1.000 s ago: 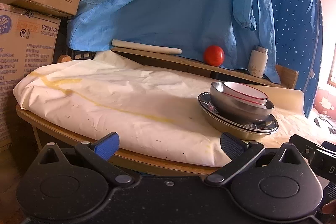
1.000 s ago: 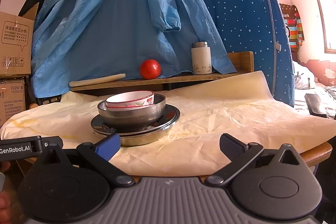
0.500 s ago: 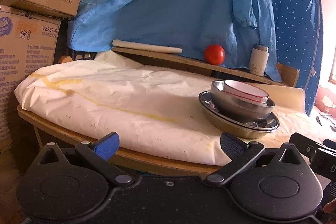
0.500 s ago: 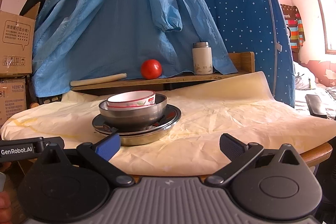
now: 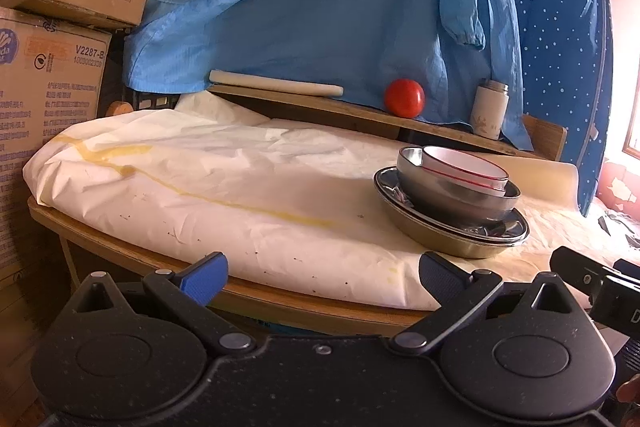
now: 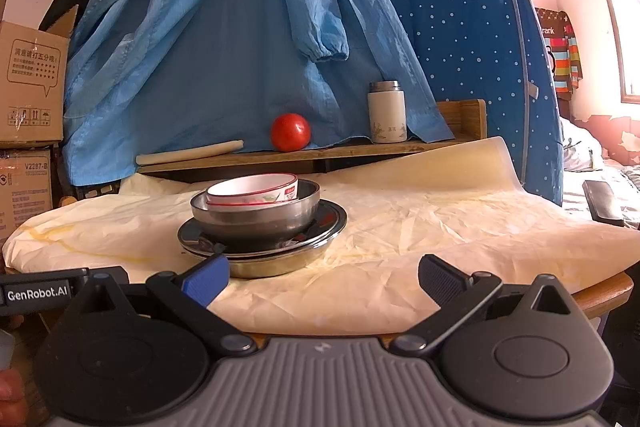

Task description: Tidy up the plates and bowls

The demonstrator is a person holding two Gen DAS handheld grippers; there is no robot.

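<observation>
A stack stands on the paper-covered round table: a white bowl with a red rim sits inside a steel bowl, which sits on steel plates. My left gripper is open and empty, low at the table's near edge, left of the stack. My right gripper is open and empty, just in front of the stack at the table's near edge. Its left fingertip overlaps the plates in view.
A wooden shelf behind the table holds a red ball, a white flask and a pale roll. Blue garments hang behind. Cardboard boxes stand at left. A bed lies at right.
Both grippers have drifted slightly; the stack sits a touch lower and to the right in both views. Nothing was taken hold of.
</observation>
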